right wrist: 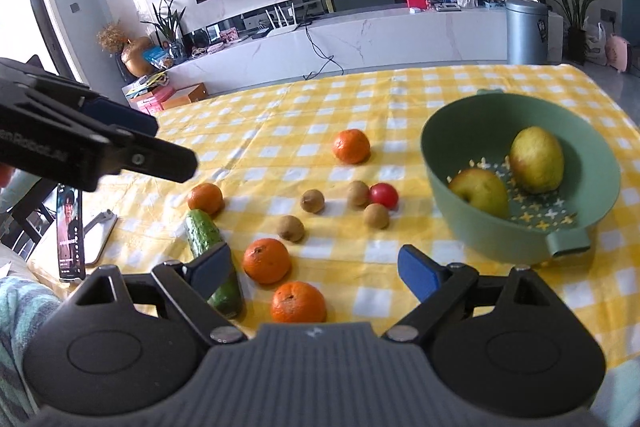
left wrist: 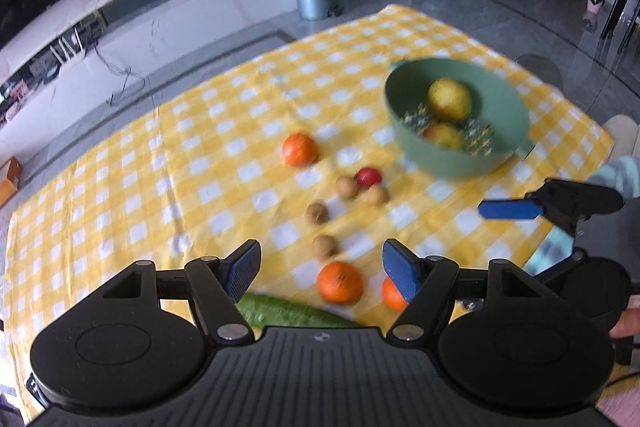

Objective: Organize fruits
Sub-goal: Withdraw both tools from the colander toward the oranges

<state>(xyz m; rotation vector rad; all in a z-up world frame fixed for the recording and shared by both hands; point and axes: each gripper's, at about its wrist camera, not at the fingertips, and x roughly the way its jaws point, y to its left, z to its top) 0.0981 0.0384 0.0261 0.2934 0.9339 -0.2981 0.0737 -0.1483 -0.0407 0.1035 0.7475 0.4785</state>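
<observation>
A green bowl (right wrist: 500, 247) (left wrist: 456, 163) holds two yellow-green fruits (right wrist: 536, 159) on the yellow checked cloth (right wrist: 280, 115). Loose on the cloth lie several oranges (right wrist: 267, 261) (left wrist: 340, 281), a red tomato (right wrist: 384, 195) (left wrist: 369, 177), several small brown fruits (right wrist: 291, 228) (left wrist: 324, 247) and a cucumber (right wrist: 208, 247) (left wrist: 288, 311). My left gripper (left wrist: 320, 263) (right wrist: 120, 131) hovers open above the near oranges, gripping nothing. My right gripper (right wrist: 316, 267) is open too, low over the nearest orange (right wrist: 298, 302), its pads clear of it. One blue pad (left wrist: 508, 209) of it shows near the bowl.
A phone (right wrist: 72, 231) on a stand and a white pad (right wrist: 100, 235) sit at the table's left edge. Beyond the table are a white TV unit (right wrist: 400, 35) and a grey bin (right wrist: 526, 31). A sleeve (left wrist: 624, 175) shows at the right.
</observation>
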